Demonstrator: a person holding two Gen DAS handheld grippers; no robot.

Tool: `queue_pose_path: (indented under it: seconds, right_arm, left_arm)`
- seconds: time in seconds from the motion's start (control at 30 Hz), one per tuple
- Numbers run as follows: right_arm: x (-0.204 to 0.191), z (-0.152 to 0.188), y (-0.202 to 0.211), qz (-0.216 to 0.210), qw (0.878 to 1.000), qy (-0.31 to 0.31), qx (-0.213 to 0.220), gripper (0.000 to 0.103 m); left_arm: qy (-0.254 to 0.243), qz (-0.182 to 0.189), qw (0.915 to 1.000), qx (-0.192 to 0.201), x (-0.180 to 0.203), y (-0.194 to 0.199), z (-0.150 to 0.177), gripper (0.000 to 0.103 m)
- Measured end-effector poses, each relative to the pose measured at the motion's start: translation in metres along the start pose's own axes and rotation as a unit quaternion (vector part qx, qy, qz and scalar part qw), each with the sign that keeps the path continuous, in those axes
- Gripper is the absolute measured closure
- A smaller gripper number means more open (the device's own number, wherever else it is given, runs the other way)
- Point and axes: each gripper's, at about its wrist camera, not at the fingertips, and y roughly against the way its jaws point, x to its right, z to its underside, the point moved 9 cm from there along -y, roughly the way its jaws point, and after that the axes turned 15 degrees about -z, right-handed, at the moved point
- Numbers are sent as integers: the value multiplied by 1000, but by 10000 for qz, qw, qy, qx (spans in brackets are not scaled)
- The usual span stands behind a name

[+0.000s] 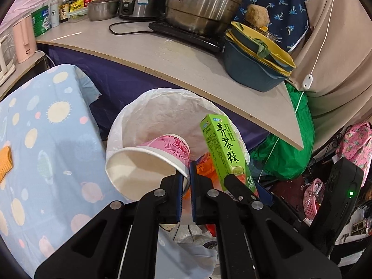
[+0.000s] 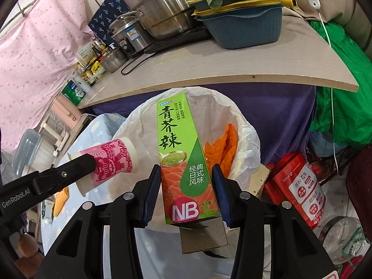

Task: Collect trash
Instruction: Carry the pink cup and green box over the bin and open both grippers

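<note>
My left gripper [image 1: 186, 176] is shut on the rim of a pink paper cup [image 1: 148, 160], held on its side over the white-lined trash bin [image 1: 167, 107]. The cup also shows in the right wrist view [image 2: 111, 160] at the left. My right gripper [image 2: 187, 181] is shut on a green wasabi box [image 2: 179, 153] and holds it upright over the same bin [image 2: 246, 137]. The box shows in the left wrist view [image 1: 223, 148] to the right of the cup. An orange wrapper [image 2: 223, 146] lies inside the bin.
A wooden counter [image 1: 162, 53] stands behind the bin with a steel pot [image 1: 200, 7], a rice cooker [image 1: 141, 0] and a blue basin [image 1: 251, 69]. A blue patterned cloth [image 1: 46, 139] covers the table at left. Green bag [image 2: 344, 107] and red packs [image 2: 302, 186] lie at right.
</note>
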Motion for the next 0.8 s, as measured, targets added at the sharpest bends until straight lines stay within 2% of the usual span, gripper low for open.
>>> queue_pose_path:
  seconds: [0.07,0.1,0.13,0.4,0.7,0.8]
  right_arm:
    - [1,-1,-6,-26,10000,-50,-56,57]
    - [2,-1,-7,-18,9999,-89,-52,57]
    - [2,-2,-7,-50,9999,-136,-19,57]
    - [-7,-5,-9,-84,9999,-59,10,57]
    - [-26,-5,-10,-169,9998,123,-2,56]
    - [-37,-4,-10,-205,9996,209,3,53]
  left_arm:
    - [101,-46,9999,-53,0,-8,-1,91]
    - [137,-63,9998,-140,-1,-12,-1,77]
    - [191,-51,9996,-189,-3,-14,0,67]
    - [471,-193,9985,-186,-26,-14,0,56]
    - [597,-372,9975,-49,-49,1,4,55]
    - [708,-454,9965,-8,-63,8,7,54]
